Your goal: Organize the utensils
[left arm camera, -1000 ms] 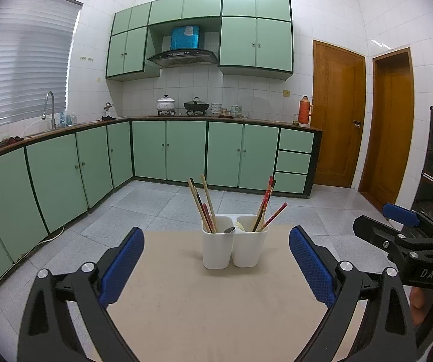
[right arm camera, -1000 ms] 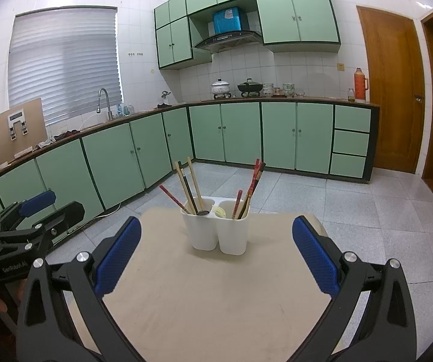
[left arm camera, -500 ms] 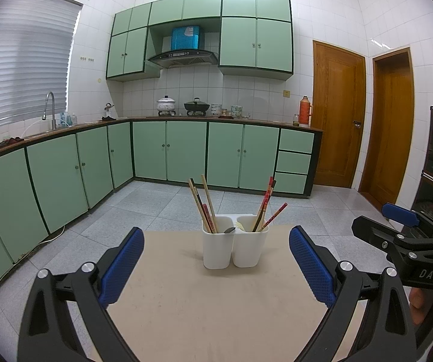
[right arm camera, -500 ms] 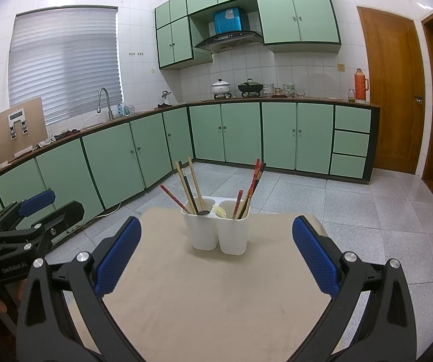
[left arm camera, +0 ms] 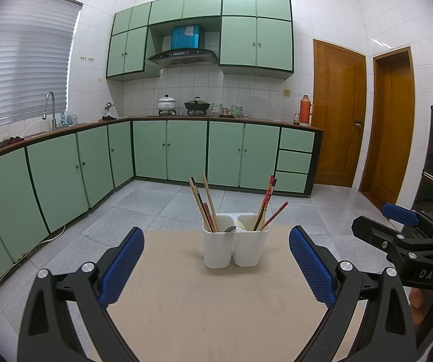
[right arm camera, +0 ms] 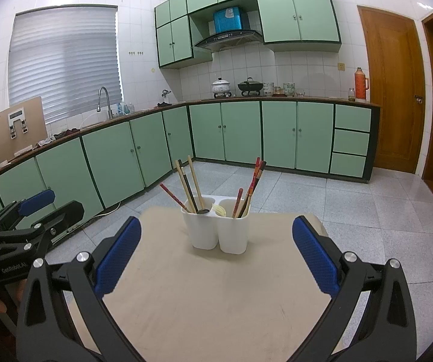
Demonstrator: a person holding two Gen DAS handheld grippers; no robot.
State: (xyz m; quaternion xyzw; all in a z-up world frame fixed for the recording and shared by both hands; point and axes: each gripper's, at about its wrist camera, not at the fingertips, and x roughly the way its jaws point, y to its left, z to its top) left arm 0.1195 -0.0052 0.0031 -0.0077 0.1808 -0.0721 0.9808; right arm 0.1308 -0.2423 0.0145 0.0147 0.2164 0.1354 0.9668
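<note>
Nothing is shifting between the earlier frames and now: both grippers are staying where they were, and the utensil holder is sitting in the same spot.

The white twin-cup utensil holder (left arm camera: 235, 244) is standing upright toward the far end of the beige table (left arm camera: 204, 307), its two compartments touching side by side. In the left compartment, wooden chopsticks (left arm camera: 205, 202) are leaning left, with a metal spoon (left arm camera: 231, 228) resting its bowl at the rim by the divider. In the right compartment, red chopsticks (left arm camera: 269, 205) are leaning right, and a pale yellow utensil (left arm camera: 242, 225) is peeking just above the rim; its kind is too small to tell.

The left gripper (left arm camera: 216, 267) is hovering over the near part of the table, released, its blue pads (left arm camera: 121, 267) spread wide and gripping nothing, the holder well apart beyond them. The right gripper (right arm camera: 216, 258) is doing likewise: jaws spread wide, empty, aimed at the holder from slightly further right. Each gripper is showing at the edge of the other's view.

Around the table, grey floor tiles (left arm camera: 144, 208) are running out to green base cabinets (left arm camera: 186, 150) along an L-shaped counter. A faucet (left arm camera: 49, 107) is standing by the shuttered window (left arm camera: 20, 60), pots (left arm camera: 166, 102) are sitting under the range hood (left arm camera: 183, 55), an orange thermos (left arm camera: 305, 110) is at the counter's end, and two wooden doors (left arm camera: 338, 114) are standing on the right.
</note>
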